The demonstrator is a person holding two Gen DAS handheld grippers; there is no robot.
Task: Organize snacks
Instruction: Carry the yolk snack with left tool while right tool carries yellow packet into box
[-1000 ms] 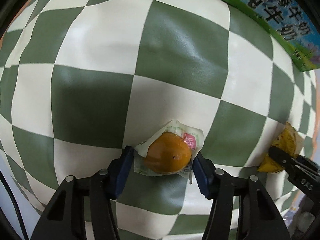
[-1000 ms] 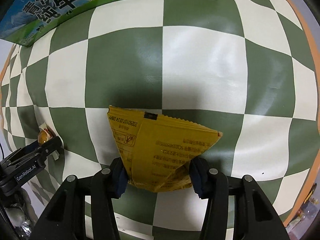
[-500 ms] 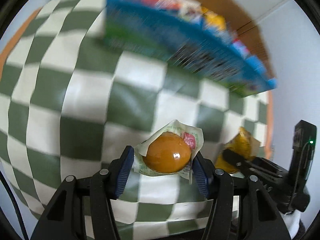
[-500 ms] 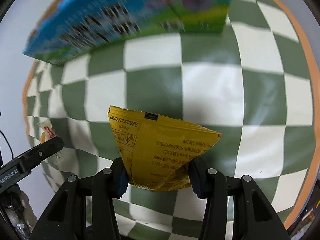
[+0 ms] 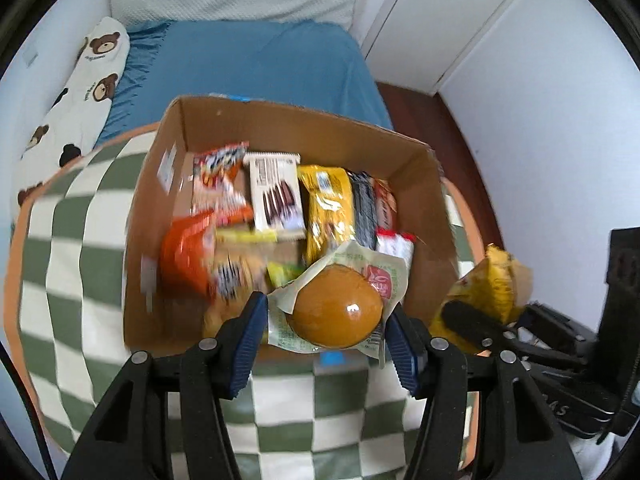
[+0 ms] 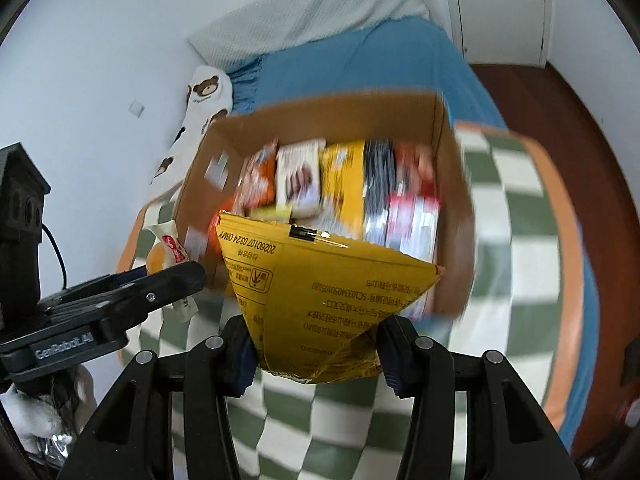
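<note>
My left gripper point(image 5: 322, 326) is shut on a wrapped round brown bun point(image 5: 335, 312), held in the air over the near edge of an open cardboard box point(image 5: 280, 120). The box holds several snack packets point(image 5: 276, 200) standing in a row. My right gripper point(image 6: 316, 346) is shut on a yellow snack bag point(image 6: 320, 292), also lifted in front of the same box point(image 6: 340, 104). In the left wrist view the yellow bag point(image 5: 492, 288) and the other gripper show at the right. In the right wrist view the bun point(image 6: 164, 252) shows at the left.
The box stands on a green-and-white checked cloth point(image 5: 60, 280) with an orange border. Behind it lies a bed with a blue sheet point(image 5: 248, 60) and a bear-print pillow point(image 5: 80, 92). White cabinet doors point(image 5: 440, 20) and a dark wooden floor point(image 6: 540, 100) are at the right.
Both grippers have risen from the checked cloth with their snacks and tilted up, so the open box, the bed and the room have come into view. The grips look unchanged.
</note>
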